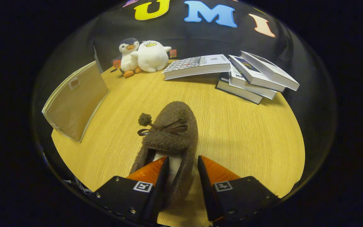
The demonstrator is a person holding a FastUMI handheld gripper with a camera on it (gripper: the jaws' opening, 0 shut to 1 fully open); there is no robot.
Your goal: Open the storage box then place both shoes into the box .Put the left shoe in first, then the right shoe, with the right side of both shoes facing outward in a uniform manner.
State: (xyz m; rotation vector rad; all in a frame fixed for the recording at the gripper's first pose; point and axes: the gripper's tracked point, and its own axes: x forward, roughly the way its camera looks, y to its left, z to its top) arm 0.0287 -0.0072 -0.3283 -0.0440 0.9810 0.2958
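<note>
One shoe: we see the shoe [169,138] at frame centre.
Gripper: our gripper [183,171] straddles its right wall, seemingly clamped.
Next: we'd carry it to the box [77,101], upper left.

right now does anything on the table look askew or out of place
The books lie in a slumped, fanned pile, not squared. The gripper straddles the shoe wall, one jaw inside its opening, one outside.
</note>
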